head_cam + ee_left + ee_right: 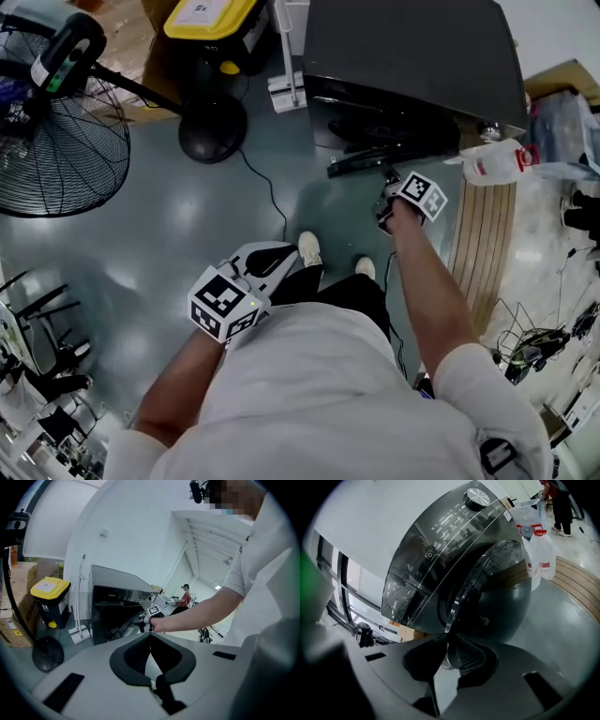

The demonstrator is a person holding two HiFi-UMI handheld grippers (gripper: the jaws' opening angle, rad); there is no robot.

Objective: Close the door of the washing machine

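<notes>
The dark washing machine [412,56] stands at the top of the head view, its round glass door [361,161] ajar toward me. My right gripper [389,202] is stretched out to the door's free edge. In the right gripper view the door [487,588] runs down into my right gripper [449,639], whose jaws are shut on its clear rim. My left gripper [248,277] hangs low by my body, away from the machine. In its own view my left gripper [150,635] has its tips touching with nothing between them. The machine [117,606] and the right gripper [143,620] show beyond.
A floor fan [56,141] stands at the left, and a black round base [213,129] with a cable [267,192] sits on the floor beside the machine. A yellow-lidded bin [206,17] is behind. A clear jug [497,161] and a slatted wooden platform [483,244] lie right.
</notes>
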